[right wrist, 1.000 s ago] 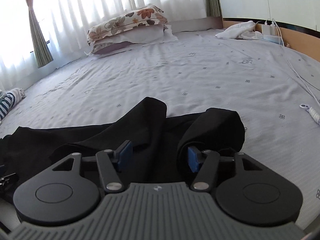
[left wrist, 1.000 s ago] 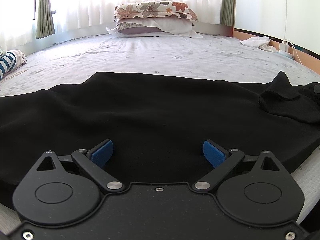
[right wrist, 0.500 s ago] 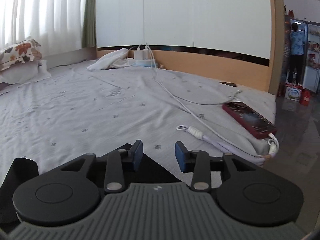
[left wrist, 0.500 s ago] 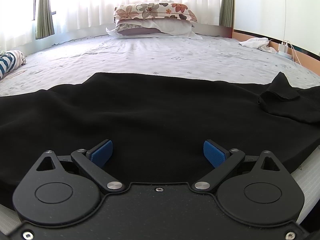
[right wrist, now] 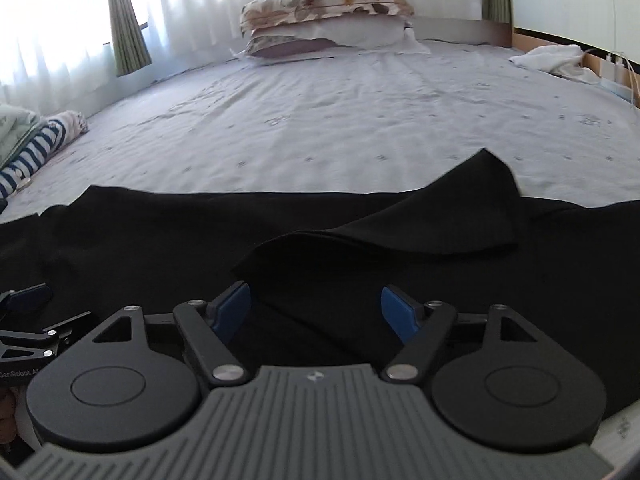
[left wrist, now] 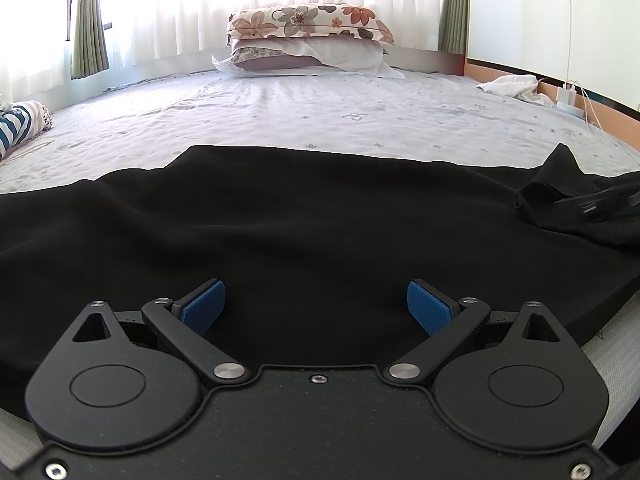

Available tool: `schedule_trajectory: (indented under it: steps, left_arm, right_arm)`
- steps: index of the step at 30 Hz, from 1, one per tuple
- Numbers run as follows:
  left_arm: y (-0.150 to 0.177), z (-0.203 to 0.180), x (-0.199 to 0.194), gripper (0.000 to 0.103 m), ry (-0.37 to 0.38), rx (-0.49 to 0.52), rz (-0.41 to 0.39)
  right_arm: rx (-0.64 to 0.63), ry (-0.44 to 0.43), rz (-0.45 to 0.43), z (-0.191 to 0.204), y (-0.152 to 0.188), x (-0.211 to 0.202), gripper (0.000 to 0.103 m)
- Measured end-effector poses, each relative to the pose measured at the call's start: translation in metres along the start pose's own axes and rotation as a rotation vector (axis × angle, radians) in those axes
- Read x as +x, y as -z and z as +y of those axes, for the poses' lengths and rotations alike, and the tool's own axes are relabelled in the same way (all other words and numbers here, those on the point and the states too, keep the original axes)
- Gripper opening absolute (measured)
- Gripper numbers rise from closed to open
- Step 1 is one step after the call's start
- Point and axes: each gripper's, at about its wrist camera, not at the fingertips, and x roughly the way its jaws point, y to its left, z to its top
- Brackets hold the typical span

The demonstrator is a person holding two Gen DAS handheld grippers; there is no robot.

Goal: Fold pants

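Curtained bedroom, grey bed under black pants, both grippers' tongs apart.

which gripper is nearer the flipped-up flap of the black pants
Right. The right gripper sits open just below the raised flap. The left gripper hovers open over the flat part, with the flap far off to its right.

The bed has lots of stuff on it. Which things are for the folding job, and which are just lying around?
For the job:
black pants, spread on the bed
left hand-held gripper, open
right hand-held gripper, open

Just lying around:
flowery pillows
striped cloth
white cloth
charger and cables
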Motion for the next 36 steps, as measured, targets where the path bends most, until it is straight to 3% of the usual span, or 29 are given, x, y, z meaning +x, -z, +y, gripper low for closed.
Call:
schedule_trajectory:
  steps: [4,6,8,9,16,21,23,27,32,36]
  left_arm:
    - [-0.001,0.000,0.000,0.097,-0.002,0.003,0.002]
    - [-0.001,0.000,-0.001,0.098,-0.001,0.004,0.001]
    - [-0.001,-0.001,-0.001,0.098,0.000,0.002,0.000]
    - [-0.001,-0.001,-0.001,0.098,0.000,0.002,-0.001]
    - [-0.001,-0.001,-0.001,0.097,-0.002,0.003,0.001]
    - [-0.001,-0.001,-0.001,0.098,-0.003,0.003,0.000]
    - [-0.001,-0.001,-0.001,0.098,-0.003,0.003,0.001]
    - [-0.001,-0.001,-0.001,0.098,-0.003,0.002,0.001]
    - [-0.002,-0.002,0.000,0.098,-0.006,0.005,0.003]
    - [-0.002,-0.002,0.001,0.098,-0.006,0.005,0.004]
  right_arm:
    - [-0.049,0.103,-0.018,0.034,0.000,0.028,0.082]
    - [-0.047,0.147,-0.029,0.036,-0.004,0.031,0.061]
    - [-0.007,0.176,-0.043,0.027,-0.008,0.025,0.021]
    - [0.009,0.202,-0.055,0.021,-0.009,0.021,0.015]
    - [0.237,0.484,-0.237,-0.078,-0.012,-0.047,0.012]
    - [0.459,0.659,-0.284,-0.168,0.005,-0.093,0.011]
    - [0.517,0.674,-0.268,-0.194,0.016,-0.099,0.009]
    - [0.595,0.728,-0.230,-0.221,0.038,-0.105,0.015]
    - [0.660,0.617,-0.233,-0.223,0.059,-0.112,0.061]
    - [0.715,0.558,-0.263,-0.219,0.067,-0.111,0.071]
